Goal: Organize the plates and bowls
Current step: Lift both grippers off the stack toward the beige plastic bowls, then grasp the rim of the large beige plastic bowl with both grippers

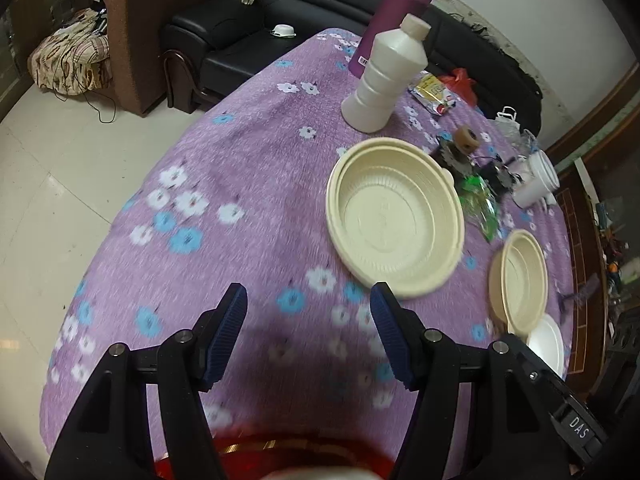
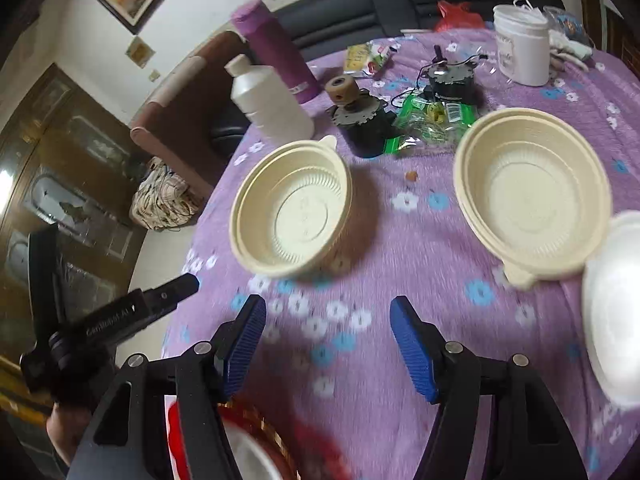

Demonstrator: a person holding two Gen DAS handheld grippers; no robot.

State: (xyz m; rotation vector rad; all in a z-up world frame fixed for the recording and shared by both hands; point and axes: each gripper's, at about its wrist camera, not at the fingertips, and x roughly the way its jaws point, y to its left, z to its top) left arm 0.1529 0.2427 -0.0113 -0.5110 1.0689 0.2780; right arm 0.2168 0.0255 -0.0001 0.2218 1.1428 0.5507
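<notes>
Two cream plastic bowls stand upright on the purple flowered tablecloth (image 1: 240,184). The larger-looking one (image 1: 396,220) (image 2: 292,208) lies just ahead and right of my left gripper (image 1: 310,296), which is open with only cloth between its blue pads. The other cream bowl (image 1: 520,280) (image 2: 532,204) sits to the right, touching a white foam dish (image 1: 548,344) (image 2: 616,308). My right gripper (image 2: 329,308) is open and holds nothing, hovering over bare cloth between the two bowls. A red dish with gold trim (image 1: 280,452) (image 2: 312,440) shows blurred under both grippers.
Behind the bowls stand a white bottle (image 1: 380,80) (image 2: 272,100), a purple flask (image 1: 396,12) (image 2: 276,52), a white jar (image 2: 520,48), two small motors (image 2: 364,120), and green packets (image 2: 432,124). A black sofa (image 1: 248,32) lies beyond the table's far edge.
</notes>
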